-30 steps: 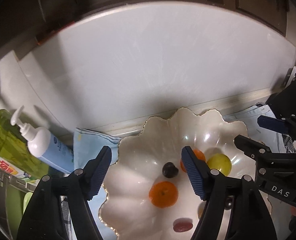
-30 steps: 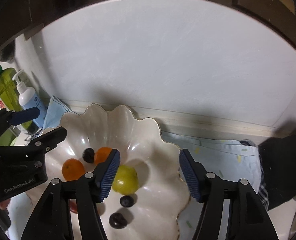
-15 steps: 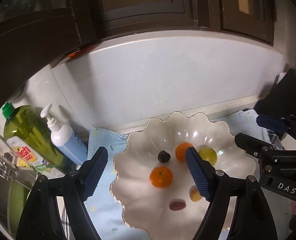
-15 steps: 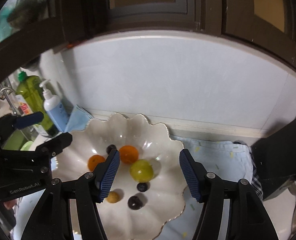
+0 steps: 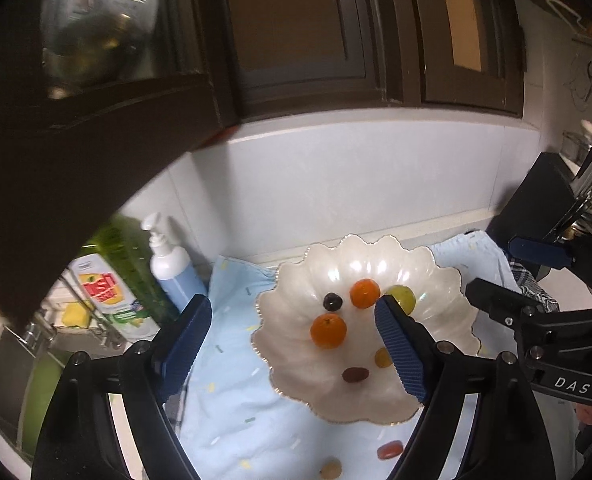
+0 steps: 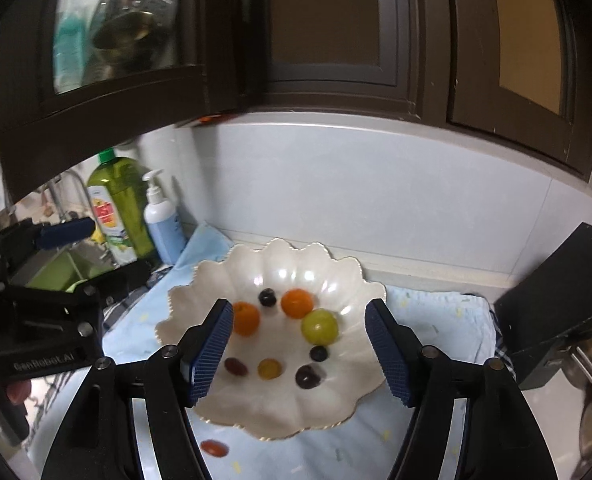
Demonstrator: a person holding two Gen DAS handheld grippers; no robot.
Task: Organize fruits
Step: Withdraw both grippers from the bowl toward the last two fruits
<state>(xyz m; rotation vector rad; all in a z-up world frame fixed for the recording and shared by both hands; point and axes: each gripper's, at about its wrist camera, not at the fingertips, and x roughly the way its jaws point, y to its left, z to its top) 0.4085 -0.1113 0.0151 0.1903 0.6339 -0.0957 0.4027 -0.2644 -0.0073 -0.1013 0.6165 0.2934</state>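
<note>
The scalloped white dish [image 6: 200,280] sits on a blue cloth [image 6: 435,320] toward the worktop's back edge, gathering fruit: two oranges [image 6: 297,303], one green grape [image 6: 319,326], four small dark fruits and one yellow. One red grape [image 6: 214,448] lies on the cloth by the dish's near rim. The left gripper [image 5: 292,348] and the right gripper [image 6: 297,354] hover, fingers opening, empty.

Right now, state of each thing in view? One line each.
Left gripper: opening, nothing between its fingers.
Right gripper: opening, nothing held.
Plate: upright on the blue cloth, holds eight fruits.
Red fruit: loose on the cloth, outside the plate.
Tan fruit: also loose on the cloth.
Pump bottle: upright.
Green bottle: upright, capped.
</note>
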